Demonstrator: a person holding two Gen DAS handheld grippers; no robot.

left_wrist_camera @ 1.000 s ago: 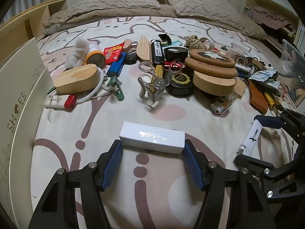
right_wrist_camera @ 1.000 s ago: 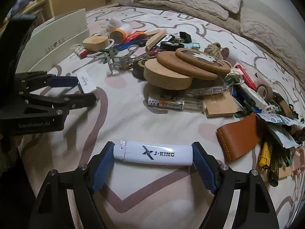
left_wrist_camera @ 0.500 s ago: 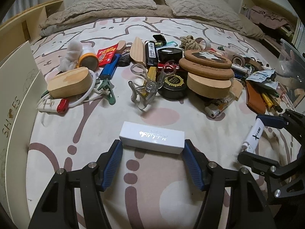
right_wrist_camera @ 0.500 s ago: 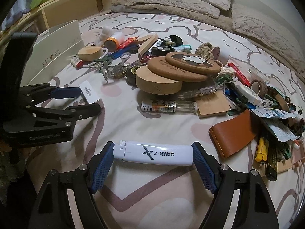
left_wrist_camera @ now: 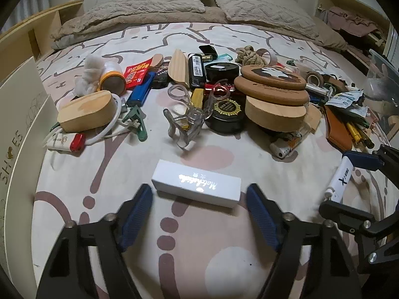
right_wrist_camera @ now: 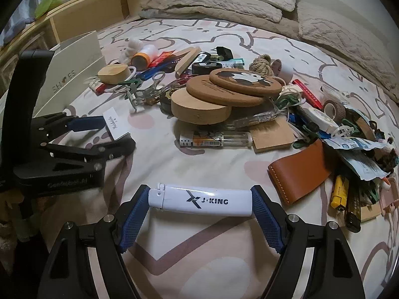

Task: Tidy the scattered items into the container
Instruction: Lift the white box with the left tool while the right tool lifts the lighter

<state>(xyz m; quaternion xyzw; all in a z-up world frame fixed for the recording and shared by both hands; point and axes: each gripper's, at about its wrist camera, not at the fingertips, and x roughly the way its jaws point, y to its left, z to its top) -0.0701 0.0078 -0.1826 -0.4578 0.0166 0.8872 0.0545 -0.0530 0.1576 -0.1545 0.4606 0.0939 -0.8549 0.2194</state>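
A small white box [left_wrist_camera: 197, 184] with silver script lies on the patterned bedsheet between the fingers of my left gripper [left_wrist_camera: 199, 191]. A narrow gap shows at each end of the box, so the blue pads [left_wrist_camera: 138, 209] stand just off it. My right gripper [right_wrist_camera: 200, 199] is shut on a white J-KING lighter [right_wrist_camera: 199, 200], one pad pressing on each end. That lighter [left_wrist_camera: 340, 179] also shows at the right edge of the left wrist view. The white shoe box [left_wrist_camera: 22, 114] stands at the left edge of the bed, also seen as the shoe box [right_wrist_camera: 74, 67] in the right wrist view.
A heap of small items covers the bed beyond: cork discs [left_wrist_camera: 274, 92], a wooden block [left_wrist_camera: 87, 112], a clear clip [left_wrist_camera: 187, 122], a clear lighter [right_wrist_camera: 214, 139], a brown leather sleeve [right_wrist_camera: 299, 172]. Pillows lie at the far end, wooden shelves [right_wrist_camera: 99, 12] to the left.
The left pads, which touched the white box's ends, now stand slightly off it. The right gripper keeps its hold on the lighter and has rolled slightly.
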